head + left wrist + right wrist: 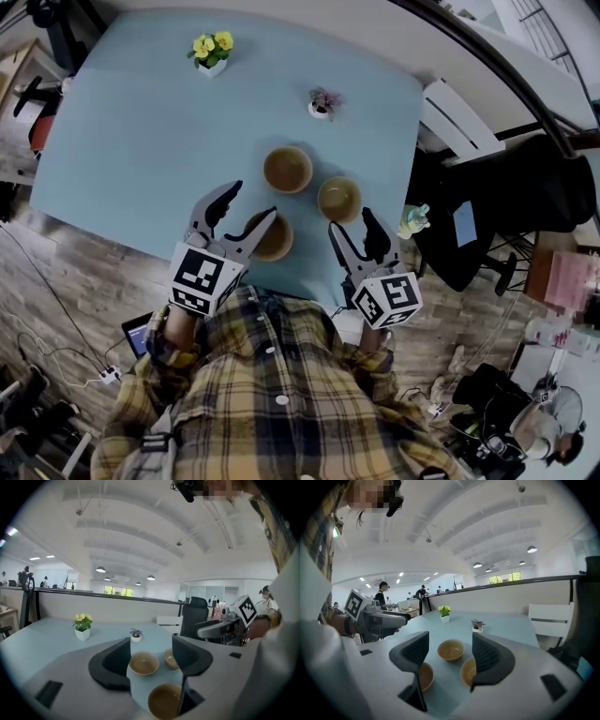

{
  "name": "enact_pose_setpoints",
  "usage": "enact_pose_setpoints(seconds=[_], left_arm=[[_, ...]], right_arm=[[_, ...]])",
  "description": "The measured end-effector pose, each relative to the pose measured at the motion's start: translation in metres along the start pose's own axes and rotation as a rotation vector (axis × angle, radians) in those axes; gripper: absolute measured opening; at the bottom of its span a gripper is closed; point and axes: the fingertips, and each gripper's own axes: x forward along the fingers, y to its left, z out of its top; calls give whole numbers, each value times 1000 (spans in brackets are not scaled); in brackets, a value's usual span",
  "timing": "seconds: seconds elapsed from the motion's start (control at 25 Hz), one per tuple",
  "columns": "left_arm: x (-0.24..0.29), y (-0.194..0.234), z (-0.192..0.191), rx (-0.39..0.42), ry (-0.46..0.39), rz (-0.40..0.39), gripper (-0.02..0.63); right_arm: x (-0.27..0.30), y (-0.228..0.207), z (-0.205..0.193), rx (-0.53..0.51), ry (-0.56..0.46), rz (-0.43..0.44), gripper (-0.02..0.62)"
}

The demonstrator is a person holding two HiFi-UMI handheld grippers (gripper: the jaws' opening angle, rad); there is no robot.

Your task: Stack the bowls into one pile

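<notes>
Three tan bowls sit apart on the pale blue table (141, 122). The far bowl (288, 170) (144, 663) (451, 650) lies near the middle, the right bowl (339, 199) (170, 658) (468, 671) beside it, and the near bowl (273, 236) (165, 701) (424, 677) at the front edge. My left gripper (238, 208) (151, 660) hangs open just left of the near bowl, holding nothing. Also open and empty, my right gripper (352, 227) (450, 656) hovers at the front edge, just in front of the right bowl.
A white pot of yellow flowers (213, 52) (82, 625) (444, 612) stands at the table's far side. A small pot with a purple plant (322, 101) (136, 636) (477, 626) stands behind the bowls. A white chair (457, 120) and a black office chair (487, 211) are to the right.
</notes>
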Motion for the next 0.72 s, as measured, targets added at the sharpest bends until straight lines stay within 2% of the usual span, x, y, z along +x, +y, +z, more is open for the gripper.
enact_pose_setpoints(seconds=[0.24,0.64,0.72], left_arm=[[9,0,-29,-12,79,-34,241],[23,1,-91,10,248,-56,221],[26,0,-104,16,281,-58,201]], right_arm=[[11,5,-14,18,40,13,275],[11,4,-45,126,75,28,275],[10,5,-51,145,79,29,275]])
